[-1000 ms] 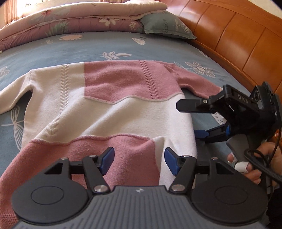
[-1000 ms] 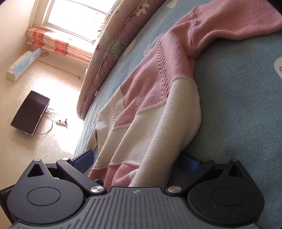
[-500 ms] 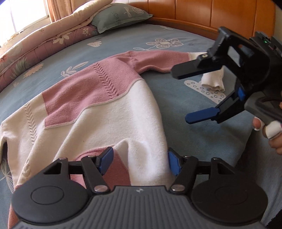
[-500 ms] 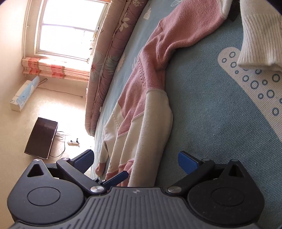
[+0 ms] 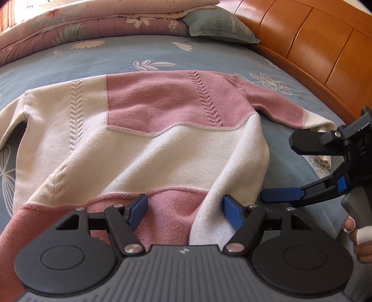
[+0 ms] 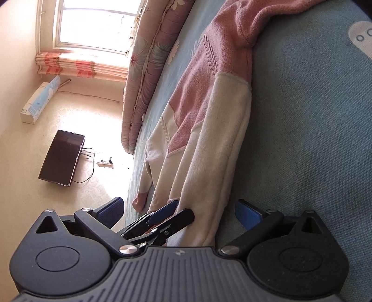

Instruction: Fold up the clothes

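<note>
A pink and cream sweater (image 5: pixel 162 151) lies spread flat on the blue flowered bed sheet (image 5: pixel 69 55). My left gripper (image 5: pixel 184 212) hovers over its near hem; the jaws are opening, with fabric lying between the blue pads, which do not press on it. To the right, my right gripper (image 5: pixel 286 172) stands open beside the sweater's right edge, near the cream cuff (image 5: pixel 318 123). In the right wrist view the right gripper (image 6: pixel 180 211) straddles the sweater's (image 6: pixel 209 139) cream side edge without pinching it, and the left gripper's fingers (image 6: pixel 167 213) show between its jaws.
A folded floral quilt (image 5: pixel 93 21) and a grey pillow (image 5: pixel 218 25) lie at the bed's far end by the wooden headboard (image 5: pixel 313 46). A person's hand (image 5: pixel 358 239) holds the right gripper's handle. On the floor lie a dark screen (image 6: pixel 62 158), a power strip (image 6: pixel 105 162) and a long box (image 6: pixel 39 102).
The left gripper swung toward the headboard and back to face the sweater, and its jaws widened. The right gripper dropped beside the sweater's edge; the left fingers now show between its jaws.
</note>
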A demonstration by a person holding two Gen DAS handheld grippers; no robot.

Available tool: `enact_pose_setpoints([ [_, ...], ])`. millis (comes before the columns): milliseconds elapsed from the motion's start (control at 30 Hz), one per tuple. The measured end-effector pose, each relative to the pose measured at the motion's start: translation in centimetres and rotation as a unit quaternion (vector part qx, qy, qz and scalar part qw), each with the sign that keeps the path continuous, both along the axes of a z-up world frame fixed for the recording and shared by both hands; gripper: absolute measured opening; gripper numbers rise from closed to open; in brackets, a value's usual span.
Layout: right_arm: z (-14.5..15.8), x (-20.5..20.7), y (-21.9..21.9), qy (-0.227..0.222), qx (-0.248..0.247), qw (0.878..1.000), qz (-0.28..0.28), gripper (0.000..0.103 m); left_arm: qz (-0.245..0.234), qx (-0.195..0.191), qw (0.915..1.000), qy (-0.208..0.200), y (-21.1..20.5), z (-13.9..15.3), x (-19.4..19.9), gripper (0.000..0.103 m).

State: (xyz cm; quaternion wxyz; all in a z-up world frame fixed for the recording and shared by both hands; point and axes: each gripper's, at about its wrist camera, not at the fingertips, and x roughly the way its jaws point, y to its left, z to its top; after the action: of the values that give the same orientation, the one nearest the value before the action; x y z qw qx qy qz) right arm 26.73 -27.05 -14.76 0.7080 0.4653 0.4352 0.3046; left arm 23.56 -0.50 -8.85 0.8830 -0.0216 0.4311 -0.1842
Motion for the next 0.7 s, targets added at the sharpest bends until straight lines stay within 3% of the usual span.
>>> enact_pose_setpoints([
  [167,0.2,1.8,1.3,-0.016,-0.007,1.0,0.009,0.103,0.021,-0.028,0.9994,0.001,1.1,0.7,-0.4,0.072],
  [367,1.5,-0.4,-1.5,-0.049,0.091,0.995,0.004,0.103,0.044,-0.035,0.9982,-0.022,2.2,2.6,-1.7,0.071],
  [500,2.9,-1.8,-4.1,-0.096,0.118,0.988,-0.009,0.103,0.049,-0.04,0.9976,-0.028,2.3,3.2,-2.3,0.071],
  [700,-0.5,-1.5,-3.4,-0.035,0.067,0.997,0.004,0.103,0.043,-0.029,0.9983,-0.028,1.2,3.2,-2.7,0.071],
])
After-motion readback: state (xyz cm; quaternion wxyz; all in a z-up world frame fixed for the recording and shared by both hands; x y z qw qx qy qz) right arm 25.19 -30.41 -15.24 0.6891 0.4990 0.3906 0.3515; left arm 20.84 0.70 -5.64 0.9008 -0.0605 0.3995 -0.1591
